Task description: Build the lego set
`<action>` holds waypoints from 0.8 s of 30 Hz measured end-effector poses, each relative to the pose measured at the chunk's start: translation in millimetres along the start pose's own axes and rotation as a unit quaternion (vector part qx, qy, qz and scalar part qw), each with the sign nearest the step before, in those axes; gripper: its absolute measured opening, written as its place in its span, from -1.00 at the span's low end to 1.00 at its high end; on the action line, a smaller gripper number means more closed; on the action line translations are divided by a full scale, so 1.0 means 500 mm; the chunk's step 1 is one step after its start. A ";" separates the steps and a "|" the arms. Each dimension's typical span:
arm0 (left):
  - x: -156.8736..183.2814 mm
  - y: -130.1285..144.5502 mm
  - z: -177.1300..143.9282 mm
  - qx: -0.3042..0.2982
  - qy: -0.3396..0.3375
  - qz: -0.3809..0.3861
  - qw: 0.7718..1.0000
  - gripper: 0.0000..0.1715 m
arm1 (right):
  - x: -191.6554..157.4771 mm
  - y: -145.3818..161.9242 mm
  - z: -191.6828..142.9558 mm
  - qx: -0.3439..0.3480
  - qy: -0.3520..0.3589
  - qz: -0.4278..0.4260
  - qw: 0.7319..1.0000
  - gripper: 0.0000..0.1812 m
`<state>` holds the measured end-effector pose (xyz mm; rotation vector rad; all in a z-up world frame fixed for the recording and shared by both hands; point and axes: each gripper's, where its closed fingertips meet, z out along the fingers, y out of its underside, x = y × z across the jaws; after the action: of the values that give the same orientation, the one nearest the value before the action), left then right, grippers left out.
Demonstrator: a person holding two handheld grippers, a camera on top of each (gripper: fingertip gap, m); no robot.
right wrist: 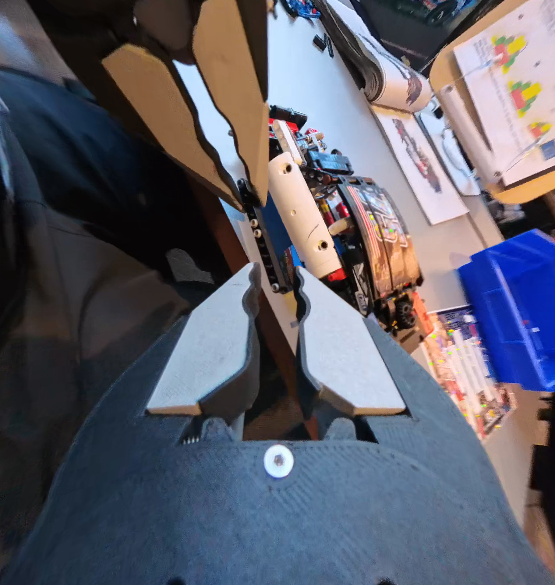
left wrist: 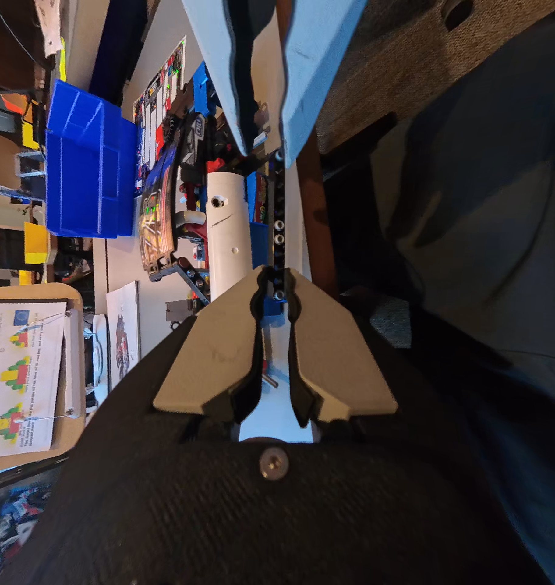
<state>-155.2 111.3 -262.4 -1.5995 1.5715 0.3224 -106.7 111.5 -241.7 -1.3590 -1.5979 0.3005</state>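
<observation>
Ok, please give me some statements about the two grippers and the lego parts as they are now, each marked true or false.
1. The left gripper has its fingers shut on the black beam. True.
2. The right gripper has its fingers pressed together. False: they stand apart, with the beam's free end between them.
3. The lego model hangs in the air. False: it rests on the white table.
4. A blue bin stands on the table beyond the model. True.

Two close, opposed wrist views sharing the black beam
</observation>
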 end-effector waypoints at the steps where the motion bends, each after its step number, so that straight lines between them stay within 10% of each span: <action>1: 0.000 -0.002 -0.002 0.002 0.002 -0.004 1.000 -0.92 | -0.002 -0.002 0.003 -0.003 0.009 -0.020 1.000 -0.78; 12: 0.021 -0.029 -0.011 0.026 0.059 -0.097 0.993 -0.92 | -0.018 0.000 0.027 -0.054 0.064 -0.176 0.981 -0.91; 24: -0.092 0.027 -0.048 0.010 0.093 -0.234 0.968 0.12 | 0.159 0.080 -0.108 -0.045 0.186 -0.083 0.978 -0.94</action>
<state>-184.3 128.5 -220.7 -1.9668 1.2700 -0.1019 -31.8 172.5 -203.4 -1.2535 -1.4091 -0.1234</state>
